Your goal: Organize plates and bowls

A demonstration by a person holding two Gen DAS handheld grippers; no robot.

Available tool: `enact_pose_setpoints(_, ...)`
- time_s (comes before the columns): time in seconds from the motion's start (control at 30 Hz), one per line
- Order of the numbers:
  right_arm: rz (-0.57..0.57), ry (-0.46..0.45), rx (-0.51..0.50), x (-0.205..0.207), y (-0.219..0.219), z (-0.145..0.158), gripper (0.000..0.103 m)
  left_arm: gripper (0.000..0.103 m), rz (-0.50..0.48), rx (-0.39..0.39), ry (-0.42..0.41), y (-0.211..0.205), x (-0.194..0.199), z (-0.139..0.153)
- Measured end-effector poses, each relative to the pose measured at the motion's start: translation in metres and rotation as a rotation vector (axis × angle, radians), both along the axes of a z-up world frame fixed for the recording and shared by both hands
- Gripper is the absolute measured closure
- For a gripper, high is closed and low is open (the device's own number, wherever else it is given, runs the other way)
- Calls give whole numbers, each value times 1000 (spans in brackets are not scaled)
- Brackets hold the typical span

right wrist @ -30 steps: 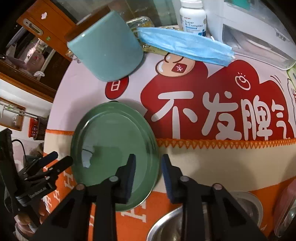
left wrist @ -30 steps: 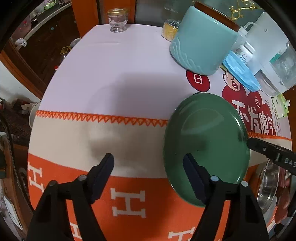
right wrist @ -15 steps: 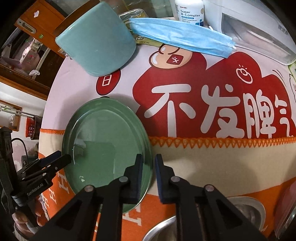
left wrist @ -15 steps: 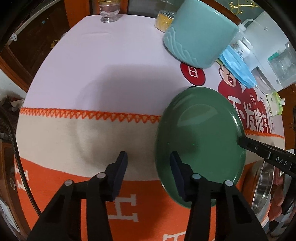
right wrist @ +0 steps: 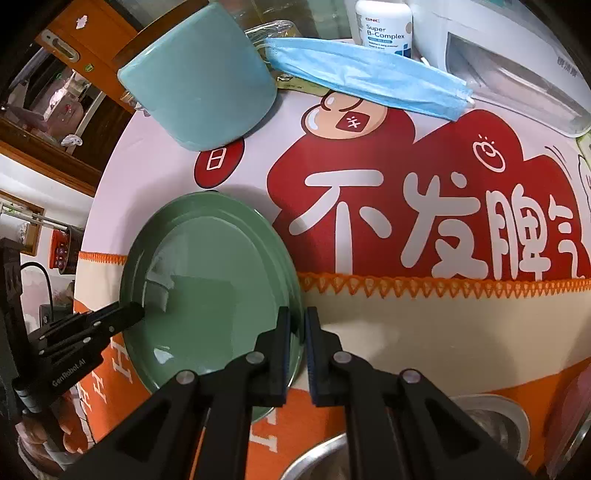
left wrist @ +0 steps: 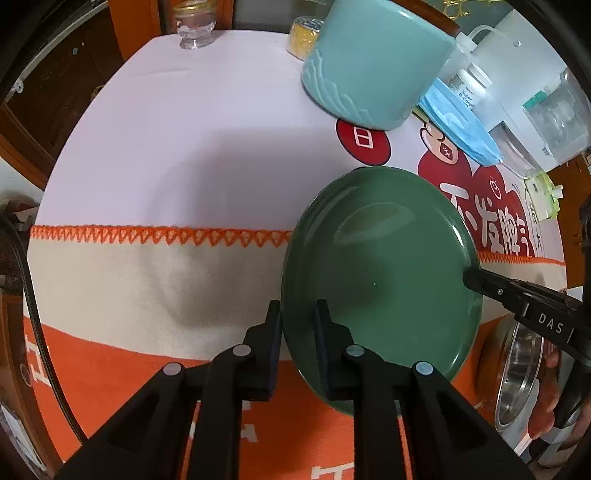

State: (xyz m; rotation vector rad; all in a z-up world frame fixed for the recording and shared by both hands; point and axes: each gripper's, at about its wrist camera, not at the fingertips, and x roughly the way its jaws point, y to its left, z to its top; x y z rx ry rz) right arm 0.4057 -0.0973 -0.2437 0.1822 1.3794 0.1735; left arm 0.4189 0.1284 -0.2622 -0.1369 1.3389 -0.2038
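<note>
While the green plate (left wrist: 384,266) lies on the cloth-covered tabletop (left wrist: 184,147) near its front edge, both grippers pinch it from opposite sides. The left gripper (left wrist: 297,321) has its fingers (left wrist: 275,332) drawn close together around the plate's left rim, one finger outside the rim and one over the plate's face. The right gripper (right wrist: 297,334) has its fingers (right wrist: 282,339) nearly closed on the right rim in the same way. From the left wrist view, the right gripper's tip meets the plate's right edge. A steel bowl (left wrist: 521,373) sits just beside the plate toward the front right corner. Farther back stand an overturned teal pot (right wrist: 199,85), a blue face mask (right wrist: 369,77) and a supplement bottle (right wrist: 384,22) near the tabletop's far edge.
</note>
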Motion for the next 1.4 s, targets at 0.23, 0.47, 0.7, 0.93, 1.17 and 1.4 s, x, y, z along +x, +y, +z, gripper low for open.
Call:
enact_pose_setpoints(0.23, -7, -17, 17, -3, -5, 10, 96, 89, -4, 7, -20, 0, -8, 14)
enact_pose_setpoints(0.47, 14, -24, 20, -11, 0, 27, 96, 89, 7, 3, -22, 9, -25, 31)
enact_pose_setpoints(0.7, 36, -27, 36, -33, 5, 53, 96, 89, 12, 2, -33, 20, -56, 63)
enact_pose_setpoints(0.93, 57, -23, 21, -76, 9, 83, 96, 89, 30, -5, -36, 20, -103, 91)
enact_pose_setpoints(1.17, 97, -16, 30, -143, 2, 105, 97, 89, 40, 11, -36, 12, -174, 112)
enact_pose_setpoints(1.4, 140, 5, 48, -219, -14, 108, 97, 89, 47, 35, -36, -5, -250, 120)
